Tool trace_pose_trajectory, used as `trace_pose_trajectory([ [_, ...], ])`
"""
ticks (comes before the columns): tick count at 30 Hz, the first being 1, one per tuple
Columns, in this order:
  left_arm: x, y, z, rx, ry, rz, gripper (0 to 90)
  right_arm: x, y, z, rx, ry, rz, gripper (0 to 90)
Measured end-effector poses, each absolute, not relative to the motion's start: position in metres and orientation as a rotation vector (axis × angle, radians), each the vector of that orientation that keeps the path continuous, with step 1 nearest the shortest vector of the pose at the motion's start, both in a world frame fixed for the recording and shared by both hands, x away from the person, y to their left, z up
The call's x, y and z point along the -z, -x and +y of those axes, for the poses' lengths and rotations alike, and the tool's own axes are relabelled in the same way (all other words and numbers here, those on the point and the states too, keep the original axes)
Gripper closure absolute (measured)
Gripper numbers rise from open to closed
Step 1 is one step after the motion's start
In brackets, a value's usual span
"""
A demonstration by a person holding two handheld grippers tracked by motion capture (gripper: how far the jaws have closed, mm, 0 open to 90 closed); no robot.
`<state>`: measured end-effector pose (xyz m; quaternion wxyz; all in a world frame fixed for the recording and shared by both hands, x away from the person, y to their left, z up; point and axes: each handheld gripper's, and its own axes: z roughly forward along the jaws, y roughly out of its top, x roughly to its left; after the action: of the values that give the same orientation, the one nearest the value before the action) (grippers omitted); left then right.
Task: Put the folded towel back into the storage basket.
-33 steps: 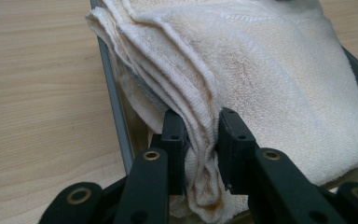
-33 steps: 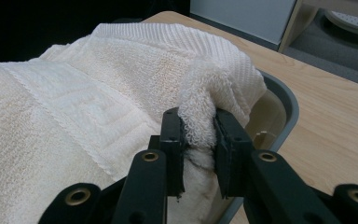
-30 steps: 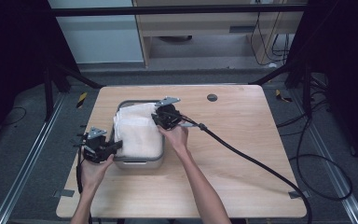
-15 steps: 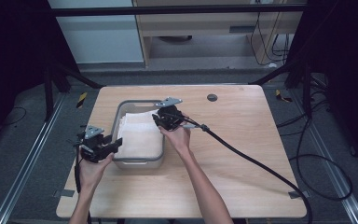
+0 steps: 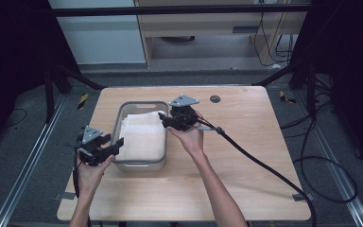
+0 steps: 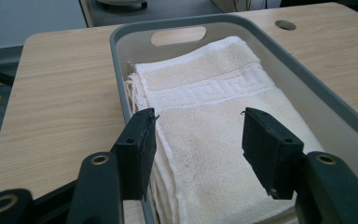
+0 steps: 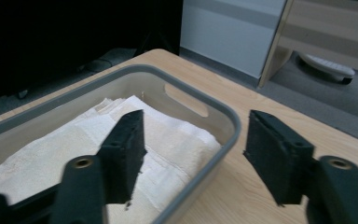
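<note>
1. So far, the folded cream towels (image 5: 144, 134) lie stacked inside the grey plastic bin (image 5: 119, 124), which sits left of centre on the wooden worktop (image 5: 246, 156). The stack looks settled, its patterned band towards the far end, so the packing itself seems done.
2. Your left gripper (image 5: 105, 147) hovers at the bin's near-left corner. In the left gripper view its jaws stand wide apart, holding nothing, one over the near-left wall and the other over the top towel (image 6: 200, 140).
3. Your right gripper (image 5: 163, 119) sits at the far-right edge of the bin. Its jaws are also spread and empty, straddling the rim (image 7: 223, 122) near the handle slot (image 7: 186, 99).
4. What is left, I judge, is either gripping the bin by its two sides to shift it or tidying the top towel; neither has started.
5. Around you: a round cable hole (image 5: 214, 99) at the far edge, and the right gripper's thick cable (image 5: 264, 165) trailing across the worktop to the near right. Nothing lies against the bin.
</note>
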<state>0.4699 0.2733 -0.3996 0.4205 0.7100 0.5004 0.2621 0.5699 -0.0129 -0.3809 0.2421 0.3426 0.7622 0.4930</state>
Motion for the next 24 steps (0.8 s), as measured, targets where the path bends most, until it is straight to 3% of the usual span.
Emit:
trace_pose_trajectory([
  [9, 0.395, -0.46, 0.273, -0.614, -1.743, 1.241, 34.7, 0.365, -0.544, -0.06, -1.386, -0.937, 2.043, 19.3],
  [24, 0.403, -0.443, 0.273, -0.652, -1.751, 1.142, 27.2, 0.387, -0.488, -0.157, -1.424, -1.019, 1.982, 12.9],
])
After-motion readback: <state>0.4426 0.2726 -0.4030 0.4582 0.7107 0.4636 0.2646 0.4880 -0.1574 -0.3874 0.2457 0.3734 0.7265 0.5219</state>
